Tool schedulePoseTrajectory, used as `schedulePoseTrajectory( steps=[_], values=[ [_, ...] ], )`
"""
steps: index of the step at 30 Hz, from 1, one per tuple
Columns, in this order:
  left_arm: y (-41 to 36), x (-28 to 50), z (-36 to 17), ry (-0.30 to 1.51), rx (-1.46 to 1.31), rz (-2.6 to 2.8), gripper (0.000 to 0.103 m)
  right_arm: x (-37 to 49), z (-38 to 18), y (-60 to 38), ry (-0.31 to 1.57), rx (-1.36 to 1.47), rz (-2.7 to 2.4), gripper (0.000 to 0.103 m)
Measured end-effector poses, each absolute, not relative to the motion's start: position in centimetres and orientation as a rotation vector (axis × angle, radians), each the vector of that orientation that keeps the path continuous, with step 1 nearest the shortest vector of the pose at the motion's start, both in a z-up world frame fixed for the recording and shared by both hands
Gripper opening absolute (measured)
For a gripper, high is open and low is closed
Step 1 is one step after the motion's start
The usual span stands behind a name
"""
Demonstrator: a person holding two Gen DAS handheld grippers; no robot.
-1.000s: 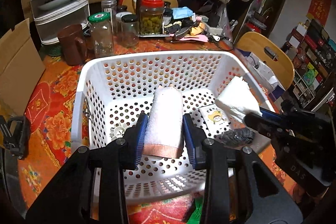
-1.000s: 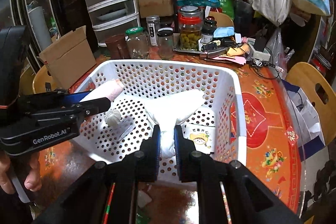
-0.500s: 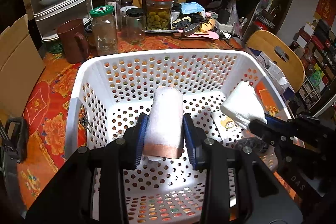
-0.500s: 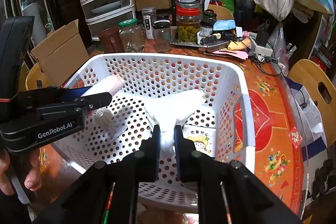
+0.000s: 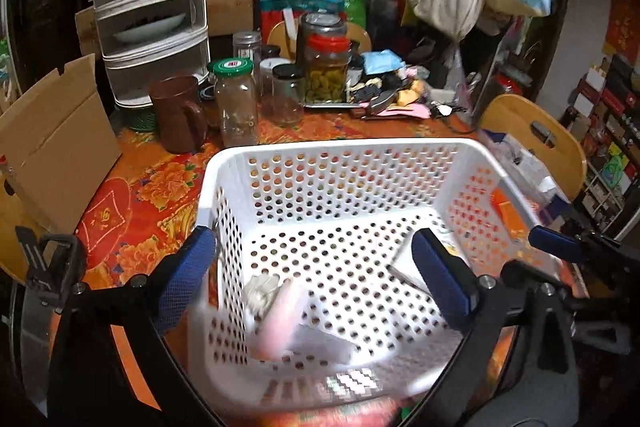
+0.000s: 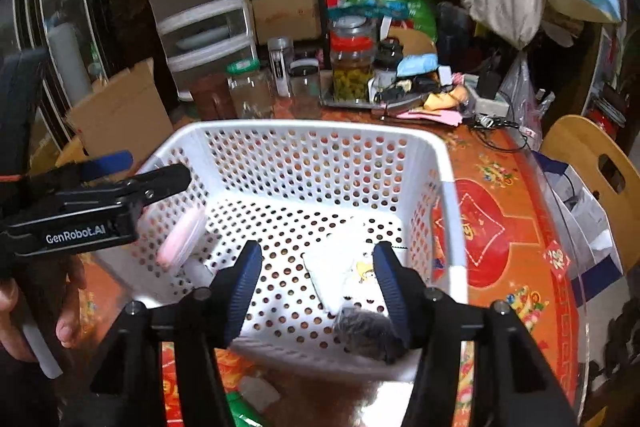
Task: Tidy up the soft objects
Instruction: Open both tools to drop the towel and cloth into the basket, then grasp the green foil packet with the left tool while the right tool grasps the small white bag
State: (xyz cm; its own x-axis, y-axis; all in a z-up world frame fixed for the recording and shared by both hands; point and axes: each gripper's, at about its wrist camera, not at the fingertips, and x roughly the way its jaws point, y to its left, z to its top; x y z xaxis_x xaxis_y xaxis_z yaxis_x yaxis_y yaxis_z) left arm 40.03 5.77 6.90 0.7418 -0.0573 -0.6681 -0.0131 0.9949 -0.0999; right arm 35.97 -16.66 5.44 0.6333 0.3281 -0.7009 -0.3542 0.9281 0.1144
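A white perforated basket (image 5: 332, 151) (image 6: 320, 131) stands on the flowered table. My left gripper (image 5: 316, 271) is open and empty above its left part; a rolled pink-edged towel (image 5: 280, 315) (image 6: 180, 243) lies blurred below it on the basket floor, next to a small white item (image 5: 260, 291). My right gripper (image 6: 316, 267) is open and empty above the right part; a white cloth (image 6: 340, 263) lies below it with a cartoon-printed pack (image 6: 364, 271) and a dark grey soft item (image 6: 368, 331).
Glass jars (image 5: 236, 103), a brown mug (image 5: 176, 115) and clutter stand behind the basket. A cardboard box (image 5: 52, 135) is at the left, a wooden chair (image 5: 536, 135) at the right. White drawers (image 5: 152, 15) stand at the back.
Both grippers have opened. The rolled towel dropped from the left gripper and the white cloth from the right one into the basket. Both grippers rose a little.
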Motion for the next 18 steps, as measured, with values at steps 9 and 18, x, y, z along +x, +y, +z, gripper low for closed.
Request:
schedulePoseTrajectory(
  steps=[9, 18],
  values=[
    [6.4, 27.7, 4.5, 0.741, -0.091, -0.049, 0.101, 26.7, 3.9, -22.7, 0.735, 0.068, 0.365, 0.072],
    [2.4, 21.1, -3.6, 0.868, -0.124, -0.126, 0.101, 20.6, -3.5, -24.3, 0.83, 0.112, 0.34, 0.072]
  ],
)
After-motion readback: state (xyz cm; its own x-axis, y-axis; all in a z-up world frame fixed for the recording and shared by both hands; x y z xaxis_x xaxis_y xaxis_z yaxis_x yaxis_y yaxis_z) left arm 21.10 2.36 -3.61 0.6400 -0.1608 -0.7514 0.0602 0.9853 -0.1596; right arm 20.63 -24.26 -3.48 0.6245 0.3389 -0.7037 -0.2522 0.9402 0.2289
